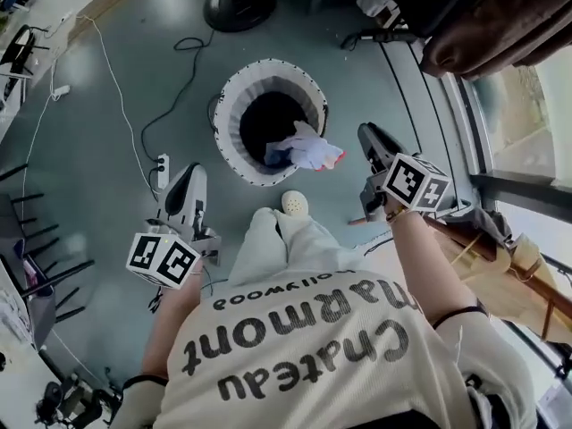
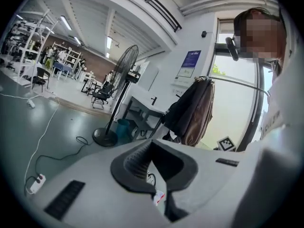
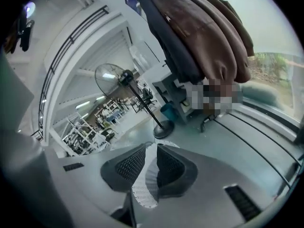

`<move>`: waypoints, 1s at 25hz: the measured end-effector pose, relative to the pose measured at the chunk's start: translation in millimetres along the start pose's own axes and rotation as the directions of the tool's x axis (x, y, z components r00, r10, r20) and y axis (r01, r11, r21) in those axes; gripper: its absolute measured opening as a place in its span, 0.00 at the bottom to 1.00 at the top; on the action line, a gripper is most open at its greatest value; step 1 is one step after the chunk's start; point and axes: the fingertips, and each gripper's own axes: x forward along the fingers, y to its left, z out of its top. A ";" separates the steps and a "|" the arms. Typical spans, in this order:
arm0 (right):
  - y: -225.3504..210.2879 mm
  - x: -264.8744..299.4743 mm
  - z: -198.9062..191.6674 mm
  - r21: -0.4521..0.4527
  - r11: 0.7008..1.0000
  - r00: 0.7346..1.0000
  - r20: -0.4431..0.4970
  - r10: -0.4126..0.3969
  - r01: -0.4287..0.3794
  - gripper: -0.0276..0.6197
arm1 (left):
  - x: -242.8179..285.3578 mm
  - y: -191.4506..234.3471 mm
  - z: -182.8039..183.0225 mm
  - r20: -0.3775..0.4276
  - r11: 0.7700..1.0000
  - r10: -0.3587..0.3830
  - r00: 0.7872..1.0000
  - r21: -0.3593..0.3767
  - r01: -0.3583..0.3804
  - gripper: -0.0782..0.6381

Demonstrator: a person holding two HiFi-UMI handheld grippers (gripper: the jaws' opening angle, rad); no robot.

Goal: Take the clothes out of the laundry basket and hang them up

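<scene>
The round white mesh laundry basket (image 1: pixel 234 96) stands on the grey floor ahead of my feet. A white and pink garment (image 1: pixel 306 148) lies over its near right rim. My left gripper (image 1: pixel 190 173) hangs near the basket's left side, apart from it, shut and empty; in the left gripper view (image 2: pixel 152 148) a bit of the garment (image 2: pixel 159 197) shows below its jaws. My right gripper (image 1: pixel 368 133) is just right of the garment, not touching it. Its jaws (image 3: pixel 151 148) stand narrowly open with nothing held, and the basket's mesh (image 3: pixel 142 194) shows through the gap.
Brown and dark jackets (image 1: pixel 487 16) hang at the upper right by the window (image 1: pixel 518 105). A standing fan's base (image 1: pixel 239 5) is beyond the basket. A power strip (image 1: pixel 163 170) and cables lie on the floor at left. Dark chair legs (image 1: pixel 45 275) stand at far left.
</scene>
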 end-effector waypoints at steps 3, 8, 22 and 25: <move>-44.8 17.5 -47.4 0.055 0.996 0.995 -0.078 -0.062 0.067 0.19 | 16.5 13.0 -25.4 -0.055 1.000 -0.012 0.998 -0.011 0.012 0.12; -96.4 35.5 -135.7 0.246 0.953 0.976 -0.174 -0.134 0.175 0.19 | 34.2 30.9 -66.4 -0.199 0.999 -0.044 0.979 -0.008 0.043 0.12; -179.4 125.8 -259.7 -0.420 0.907 0.773 -0.568 -0.282 0.022 0.40 | 58.6 60.5 -127.0 -0.349 0.995 -0.082 0.934 0.024 0.097 0.12; -192.3 131.7 -271.0 -0.488 0.868 0.709 -0.646 -0.284 -0.096 0.42 | 56.7 64.9 -131.3 -0.350 0.996 -0.072 0.934 0.016 0.083 0.12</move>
